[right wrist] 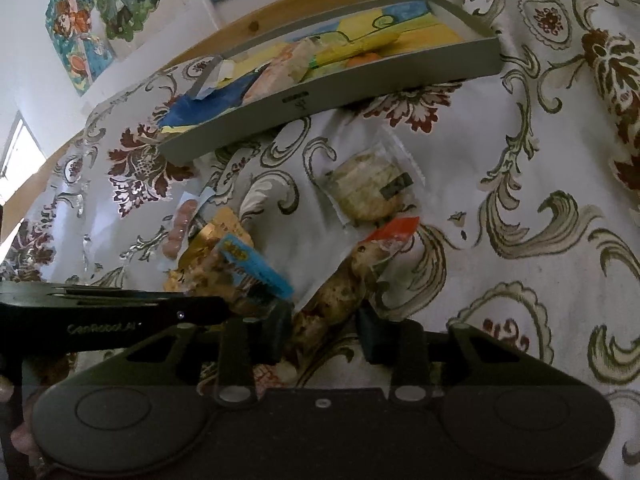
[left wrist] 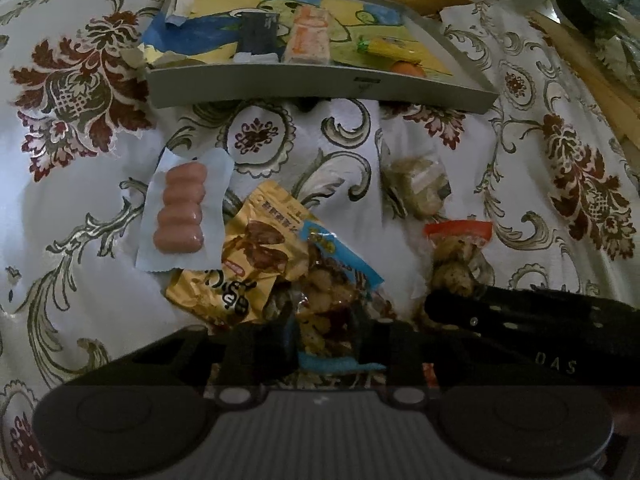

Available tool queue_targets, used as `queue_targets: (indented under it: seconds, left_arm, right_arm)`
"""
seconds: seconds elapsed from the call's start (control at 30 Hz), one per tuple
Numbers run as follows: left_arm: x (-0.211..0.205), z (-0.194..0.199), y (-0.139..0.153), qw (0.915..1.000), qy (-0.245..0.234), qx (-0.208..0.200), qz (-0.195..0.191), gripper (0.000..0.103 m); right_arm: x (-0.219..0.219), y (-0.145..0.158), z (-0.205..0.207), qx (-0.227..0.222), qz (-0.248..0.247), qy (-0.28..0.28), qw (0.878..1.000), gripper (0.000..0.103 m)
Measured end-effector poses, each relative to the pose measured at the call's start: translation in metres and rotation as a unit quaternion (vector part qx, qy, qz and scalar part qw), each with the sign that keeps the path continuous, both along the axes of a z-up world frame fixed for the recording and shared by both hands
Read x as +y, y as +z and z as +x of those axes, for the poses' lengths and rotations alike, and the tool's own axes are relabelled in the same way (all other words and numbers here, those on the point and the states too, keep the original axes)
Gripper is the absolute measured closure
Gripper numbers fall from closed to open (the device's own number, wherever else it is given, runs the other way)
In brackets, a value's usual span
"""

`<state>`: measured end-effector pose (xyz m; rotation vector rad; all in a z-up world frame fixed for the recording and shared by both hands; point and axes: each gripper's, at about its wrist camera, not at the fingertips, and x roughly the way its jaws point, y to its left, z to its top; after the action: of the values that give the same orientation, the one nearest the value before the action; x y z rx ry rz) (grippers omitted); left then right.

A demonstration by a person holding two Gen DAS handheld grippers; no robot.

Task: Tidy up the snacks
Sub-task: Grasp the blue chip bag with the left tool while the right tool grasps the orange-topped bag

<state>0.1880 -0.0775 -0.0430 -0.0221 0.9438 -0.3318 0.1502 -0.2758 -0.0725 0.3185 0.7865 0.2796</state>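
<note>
Snack packs lie heaped on a floral cloth. My left gripper (left wrist: 328, 336) is shut on a blue-edged pack (left wrist: 328, 280), which overlaps a gold pack (left wrist: 248, 248). A sausage pack (left wrist: 180, 216) rests at the heap's left. My right gripper (right wrist: 324, 332) is shut on the lower end of a red-topped pack (right wrist: 348, 288), with the blue-edged pack (right wrist: 244, 276) just to its left. A clear-wrapped pale cake (right wrist: 368, 188) lies beyond it. Behind the heap stands a grey tray (left wrist: 320, 88) holding a dark pack (left wrist: 258, 34), an orange-white pack (left wrist: 308, 36) and a yellow pack (left wrist: 392, 50).
A wooden edge (right wrist: 304, 4) runs behind the tray (right wrist: 340, 92), with drawings on the wall (right wrist: 104, 4) above it. Bare floral cloth (right wrist: 540, 200) spreads right of the heap and also to its left (left wrist: 72, 200). The two grippers sit side by side, almost touching.
</note>
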Motion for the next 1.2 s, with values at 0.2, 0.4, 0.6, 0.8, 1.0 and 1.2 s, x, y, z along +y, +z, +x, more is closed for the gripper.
queue_targets:
  seconds: [0.2,0.4,0.6,0.8,1.0,1.2]
  left_arm:
    - [0.003,-0.009,0.001,0.9999,0.003,0.006,-0.013,0.084]
    - [0.008,-0.013,-0.004,0.9998,0.006,0.016,-0.011,0.083]
    - [0.004,-0.008,-0.002,0.9997,0.0,0.012,-0.02,0.078]
    - [-0.002,-0.005,0.005,0.9986,-0.017,-0.007,-0.05,0.072]
    - [-0.013,0.003,0.005,0.9979,-0.032,-0.016,-0.055,0.07]
    - [-0.024,0.01,-0.003,0.9978,-0.033,-0.018,-0.055,0.067]
  right_arm:
    - [-0.001,0.006,-0.014,-0.009,0.0,0.009,1.0,0.071]
    - [0.003,0.009,-0.023,-0.015,-0.003,0.02,1.0,0.072]
    - [0.002,0.007,-0.024,-0.013,0.004,0.025,1.0,0.072]
    - [-0.004,0.009,-0.03,-0.025,-0.01,0.022,0.999,0.072]
    - [-0.022,0.011,-0.033,-0.028,-0.017,0.002,0.999,0.073]
    - [-0.03,0.006,-0.033,-0.021,-0.017,-0.004,1.0,0.073]
